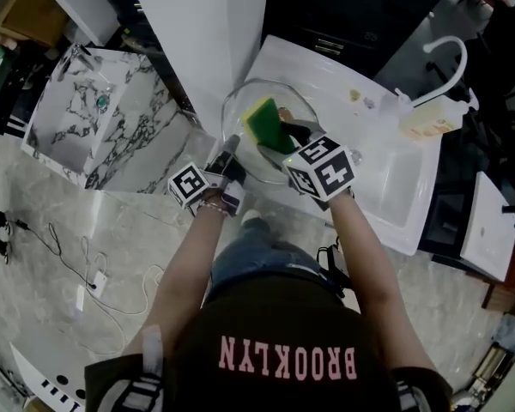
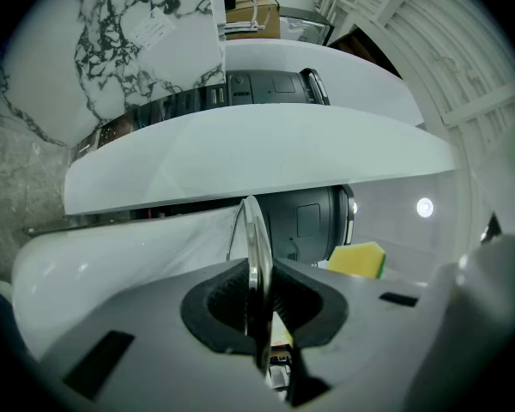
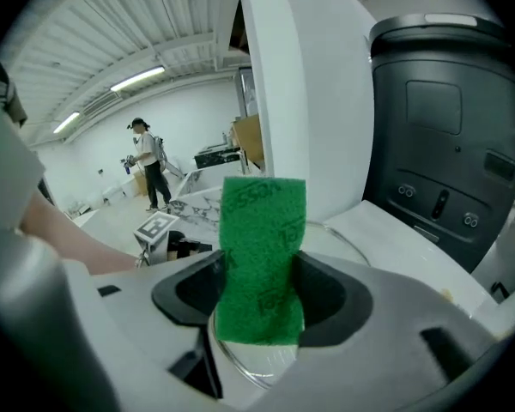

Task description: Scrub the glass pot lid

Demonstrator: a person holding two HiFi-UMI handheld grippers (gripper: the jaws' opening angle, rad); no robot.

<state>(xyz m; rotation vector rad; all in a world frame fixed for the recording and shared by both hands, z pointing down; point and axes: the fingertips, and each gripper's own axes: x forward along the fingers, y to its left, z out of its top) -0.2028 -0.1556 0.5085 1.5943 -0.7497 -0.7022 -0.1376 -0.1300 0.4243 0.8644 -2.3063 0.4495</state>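
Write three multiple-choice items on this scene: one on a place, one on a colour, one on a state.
1. The sponge is: A in a bucket; B between the jaws of the right gripper; C on a shelf.
2. The sponge's scouring face is: A red; B blue; C green.
3. The left gripper is: A shut on the rim of the glass lid; B open and empty; C shut on a spoon.

Key: 1 B, the right gripper view shows the jaws pinching it. 2 C, that face shows green there. 3 A, the left gripper view shows the rim clamped edge-on.
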